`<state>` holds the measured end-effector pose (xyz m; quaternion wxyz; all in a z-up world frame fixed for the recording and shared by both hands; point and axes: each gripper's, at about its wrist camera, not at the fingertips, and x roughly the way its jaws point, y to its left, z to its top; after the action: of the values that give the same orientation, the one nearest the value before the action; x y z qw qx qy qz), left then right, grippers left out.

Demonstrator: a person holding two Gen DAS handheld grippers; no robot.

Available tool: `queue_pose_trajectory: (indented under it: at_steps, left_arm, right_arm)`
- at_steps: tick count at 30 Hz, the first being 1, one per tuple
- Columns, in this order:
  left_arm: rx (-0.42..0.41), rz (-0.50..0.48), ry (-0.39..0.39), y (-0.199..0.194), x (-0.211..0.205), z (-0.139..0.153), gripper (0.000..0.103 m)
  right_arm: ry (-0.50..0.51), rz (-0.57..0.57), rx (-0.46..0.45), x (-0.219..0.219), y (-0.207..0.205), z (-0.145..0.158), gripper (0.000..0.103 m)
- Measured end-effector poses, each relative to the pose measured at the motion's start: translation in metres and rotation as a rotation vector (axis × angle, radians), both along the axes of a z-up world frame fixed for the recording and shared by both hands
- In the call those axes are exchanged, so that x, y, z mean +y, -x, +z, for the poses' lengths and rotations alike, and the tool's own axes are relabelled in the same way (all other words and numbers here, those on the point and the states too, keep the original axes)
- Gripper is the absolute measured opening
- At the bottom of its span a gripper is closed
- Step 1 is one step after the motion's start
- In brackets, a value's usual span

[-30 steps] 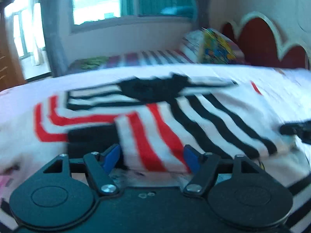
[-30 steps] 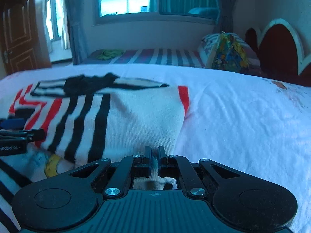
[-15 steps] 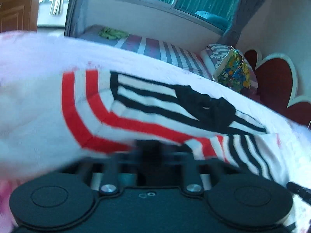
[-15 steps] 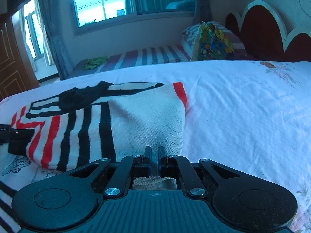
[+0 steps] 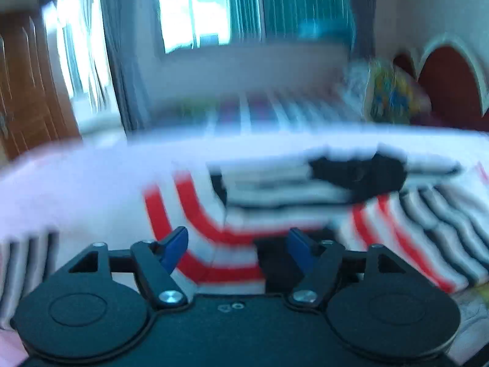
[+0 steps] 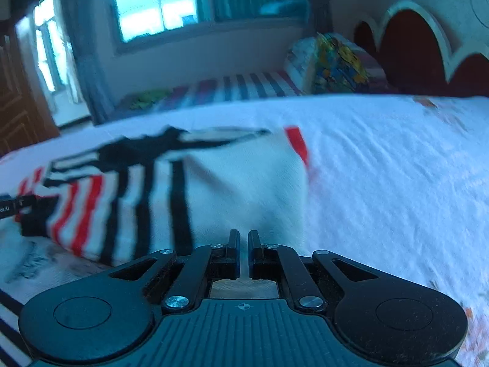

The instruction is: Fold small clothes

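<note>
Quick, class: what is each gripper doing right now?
Left gripper: jaws opening, nothing pinched between them.
Right gripper: shut on the striped garment.

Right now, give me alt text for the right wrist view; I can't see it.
The right gripper is shut on the near edge of a striped garment lying partly folded on a white bedspread. The left gripper pokes in at the left edge.
</note>
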<state>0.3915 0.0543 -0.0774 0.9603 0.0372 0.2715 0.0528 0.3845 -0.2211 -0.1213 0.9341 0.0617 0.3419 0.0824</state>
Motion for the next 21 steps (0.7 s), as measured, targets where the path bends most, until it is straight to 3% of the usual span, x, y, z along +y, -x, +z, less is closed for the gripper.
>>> queue_pose_trajectory:
  at_steps: [2,5,8,11,13,17,20,21]
  left_arm:
    - [-0.007,-0.107,0.032,0.009,-0.025,0.007,0.071]
    - [0.027,-0.227,0.028,0.004,-0.064,-0.005,0.072]
    - [0.149,-0.237,0.037,-0.012,-0.078,-0.033,0.074]
    - [0.144,-0.248,0.093,-0.014,-0.068,-0.034,0.074]
    - [0.144,-0.263,0.089,-0.01,-0.062,-0.028,0.073]
    - [0.079,-0.168,0.127,0.025,-0.005,-0.009,0.073]
    - [0.044,0.024,0.233,0.067,0.075,0.005,0.071]
    - [0.032,0.108,0.279,0.084,0.106,0.008,0.064]
  right_arm:
    - [-0.01,0.022,-0.016,0.01,-0.001,0.0,0.003]
    - [-0.022,0.05,-0.001,0.029,-0.006,-0.004,0.003]
    - [0.003,0.06,0.018,0.04,-0.009,-0.01,0.003]
    - [0.019,0.07,0.031,0.042,-0.012,-0.011,0.003]
    - [0.031,0.076,0.041,0.043,-0.015,-0.01,0.003]
    - [0.033,0.064,0.032,0.043,-0.011,-0.001,0.003]
    - [0.019,0.055,0.041,0.045,-0.008,0.0,0.003]
    - [0.014,0.052,0.044,0.047,-0.008,0.0,0.003]
